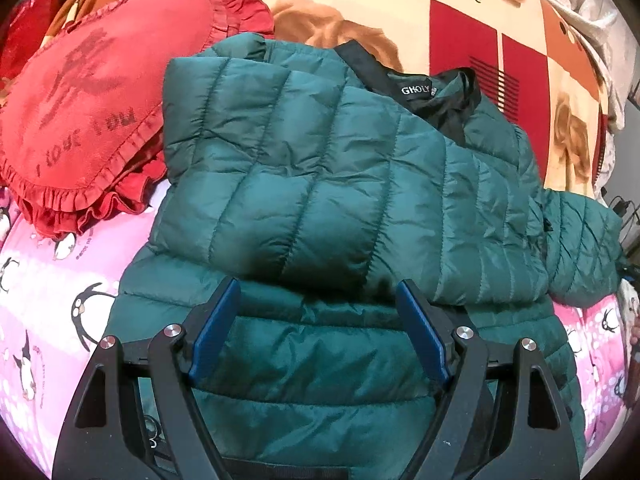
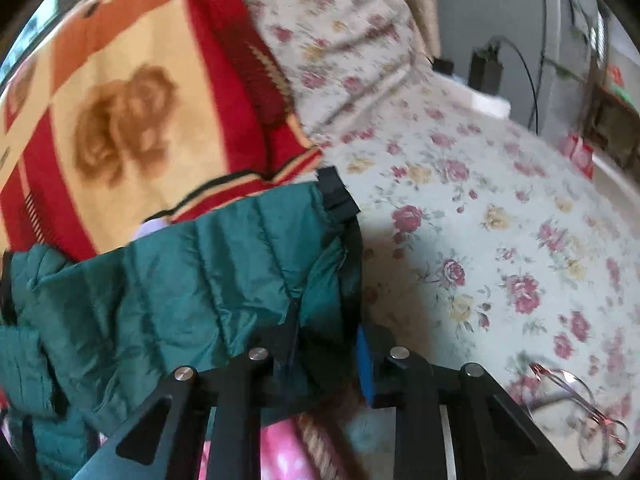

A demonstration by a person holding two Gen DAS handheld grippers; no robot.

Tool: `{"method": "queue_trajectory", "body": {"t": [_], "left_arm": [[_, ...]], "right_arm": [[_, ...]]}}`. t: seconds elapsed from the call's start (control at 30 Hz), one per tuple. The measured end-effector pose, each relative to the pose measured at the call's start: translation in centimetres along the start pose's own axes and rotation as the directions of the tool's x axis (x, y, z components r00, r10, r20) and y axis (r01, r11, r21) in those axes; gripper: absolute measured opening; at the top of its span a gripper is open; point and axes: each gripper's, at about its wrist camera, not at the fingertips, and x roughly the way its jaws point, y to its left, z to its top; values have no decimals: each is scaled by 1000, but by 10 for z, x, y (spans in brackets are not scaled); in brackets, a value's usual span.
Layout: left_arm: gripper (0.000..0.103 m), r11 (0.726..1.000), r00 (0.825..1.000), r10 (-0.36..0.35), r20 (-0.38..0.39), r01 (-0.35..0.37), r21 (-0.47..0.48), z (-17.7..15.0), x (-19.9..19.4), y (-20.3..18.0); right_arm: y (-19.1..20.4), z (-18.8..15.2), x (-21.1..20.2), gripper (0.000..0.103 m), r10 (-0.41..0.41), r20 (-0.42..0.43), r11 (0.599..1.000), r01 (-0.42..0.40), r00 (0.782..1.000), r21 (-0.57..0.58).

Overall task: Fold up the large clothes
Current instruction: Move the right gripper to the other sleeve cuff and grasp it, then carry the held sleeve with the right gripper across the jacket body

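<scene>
A dark green quilted puffer jacket [image 1: 320, 180] lies on the bed, one side folded over the body and its black collar with a label [image 1: 432, 92] at the far side. My left gripper [image 1: 318, 286] hovers just above the jacket's lower part, its blue pads [image 1: 218, 328] wide apart, open, with nothing pinched between them. In the right wrist view, a green sleeve [image 2: 200, 280] with a black cuff [image 2: 336, 192] runs between the fingers of my right gripper [image 2: 328, 328], which is shut on the sleeve's edge. The fabric hides the right gripper's left finger.
A red frilled heart pillow [image 1: 92, 112] lies left of the jacket. A red and orange blanket [image 1: 440, 8] is behind it. A pink penguin sheet [image 1: 52, 280] is below. To the right are a floral sheet [image 2: 480, 220], eyeglasses [image 2: 576, 408], and chargers with cables [image 2: 486, 68] by the wall.
</scene>
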Motion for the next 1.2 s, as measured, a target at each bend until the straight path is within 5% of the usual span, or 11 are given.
{"method": "queue_trajectory", "body": {"t": [0.23, 0.4, 0.63, 0.9, 0.97, 1.0, 1.13, 1.2], "left_arm": [[81, 999, 998, 49, 49, -50, 14, 2, -8, 2], [81, 998, 996, 53, 74, -54, 15, 3, -13, 7], [81, 1000, 997, 12, 80, -11, -11, 5, -17, 19], [81, 998, 999, 17, 51, -14, -55, 12, -7, 29], [81, 998, 999, 21, 47, -18, -63, 14, -3, 30], [81, 998, 999, 21, 45, -19, -64, 15, -1, 30], [81, 998, 999, 13, 44, -10, -64, 18, 2, 26], [81, 998, 999, 1, 42, 1, -56, 19, 2, 22]], "right_arm": [[21, -27, -72, 22, 67, 107, 998, -69, 992, 6], [94, -54, -117, 22, 207, 141, 976, -195, 968, -96], [241, -91, -133, 21, 482, 111, 869, -457, 869, -191], [372, -143, -64, 21, 644, -9, 753, -636, 765, -170], [387, -154, -51, 21, 647, -17, 750, -641, 762, -164], [390, -159, -45, 21, 626, -19, 768, -621, 779, -158], [372, -164, -53, 21, 431, 36, 891, -419, 902, -174], [352, -164, -65, 22, 369, 70, 918, -352, 927, -183]]}}
